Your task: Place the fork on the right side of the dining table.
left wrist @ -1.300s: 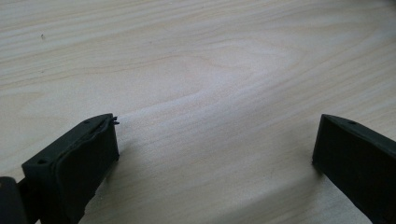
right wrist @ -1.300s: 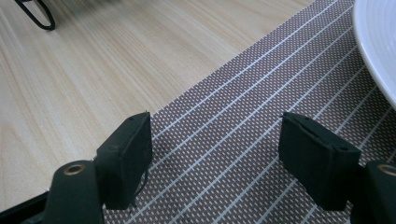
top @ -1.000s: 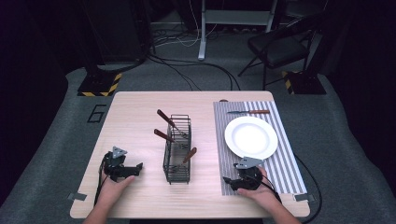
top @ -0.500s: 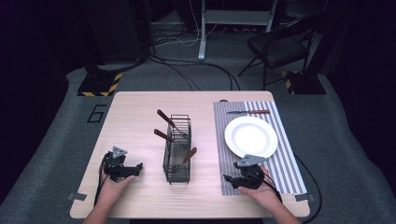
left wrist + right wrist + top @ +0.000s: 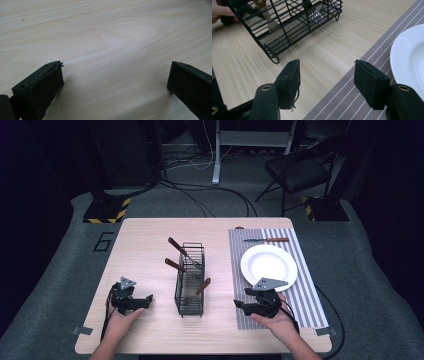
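On the pale wood table [image 5: 150, 245], ringed by dark floor with cables, a striped placemat [image 5: 300, 295] carries a white plate [image 5: 269, 264]. Wire cutlery basket [image 5: 190, 279] stands mid-table, between both grippers. Right gripper [image 5: 239, 304]: jaws apart, just been closing, nothing between them; basket near. Left gripper [image 5: 149, 298]: jaws wide, empty, over bare wood.

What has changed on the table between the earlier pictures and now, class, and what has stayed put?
The right gripper has lifted slightly off the striped placemat, and its jaws have just been closing a little with nothing between them. The left gripper, wire basket with its utensils, white plate and knife have not moved.
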`<state>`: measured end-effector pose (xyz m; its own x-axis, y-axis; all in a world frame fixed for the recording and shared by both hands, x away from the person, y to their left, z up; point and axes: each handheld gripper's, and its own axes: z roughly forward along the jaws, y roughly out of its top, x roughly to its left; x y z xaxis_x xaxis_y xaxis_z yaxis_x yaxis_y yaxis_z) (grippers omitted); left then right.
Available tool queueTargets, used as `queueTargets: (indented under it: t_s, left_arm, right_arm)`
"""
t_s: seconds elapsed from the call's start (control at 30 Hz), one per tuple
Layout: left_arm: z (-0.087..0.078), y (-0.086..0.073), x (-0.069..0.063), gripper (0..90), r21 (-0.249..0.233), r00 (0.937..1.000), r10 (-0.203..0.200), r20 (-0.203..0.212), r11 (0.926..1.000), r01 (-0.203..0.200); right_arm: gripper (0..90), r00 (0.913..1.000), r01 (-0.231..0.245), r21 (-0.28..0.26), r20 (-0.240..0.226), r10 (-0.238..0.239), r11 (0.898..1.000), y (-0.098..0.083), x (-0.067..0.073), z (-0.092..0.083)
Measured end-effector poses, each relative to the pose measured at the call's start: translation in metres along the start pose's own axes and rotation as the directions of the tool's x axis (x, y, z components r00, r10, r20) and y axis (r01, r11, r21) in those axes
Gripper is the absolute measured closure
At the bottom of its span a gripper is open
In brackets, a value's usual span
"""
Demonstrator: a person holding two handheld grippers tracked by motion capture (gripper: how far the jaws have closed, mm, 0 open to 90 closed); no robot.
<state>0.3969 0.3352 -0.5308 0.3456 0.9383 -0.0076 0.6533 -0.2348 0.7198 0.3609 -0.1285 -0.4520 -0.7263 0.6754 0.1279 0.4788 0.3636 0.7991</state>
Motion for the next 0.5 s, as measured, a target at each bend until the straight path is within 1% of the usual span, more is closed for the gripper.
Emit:
queueTargets:
  t_s: [0.17, 0.23, 0.37, 0.4, 0.5]
  left_arm:
    - [0.0, 0.0, 0.0, 0.1, 0.0, 1.0, 0.0, 0.0, 1.0, 0.0]
    - [0.0, 0.0, 0.0, 0.1, 0.0, 1.0, 0.0, 0.0, 1.0, 0.0]
    - [0.0, 0.0, 0.0, 0.1, 0.0, 1.0, 0.0, 0.0, 1.0, 0.0]
    - [0.0, 0.0, 0.0, 0.1, 0.0, 1.0, 0.0, 0.0, 1.0, 0.0]
    - [0.0, 0.0, 0.0, 0.1, -0.001, 1.0, 0.0, 0.0, 1.0, 0.0]
  right_arm:
    - [39.5, 0.9999, -0.01, -0.005, -0.01, 0.01, 1.0, 0.006, 0.002, -0.003]
    - [39.7, 1.0, -0.006, -0.005, -0.006, 0.006, 1.0, 0.011, 0.004, -0.005]
    - [40.5, 0.9999, 0.006, -0.006, -0.015, -0.006, 1.0, 0.015, 0.006, -0.006]
    - [41.4, 0.9998, 0.011, -0.009, -0.019, -0.011, 1.0, 0.019, 0.009, -0.007]
    - [41.5, 0.9996, 0.019, -0.018, -0.02, -0.02, 1.0, 0.022, 0.011, -0.009]
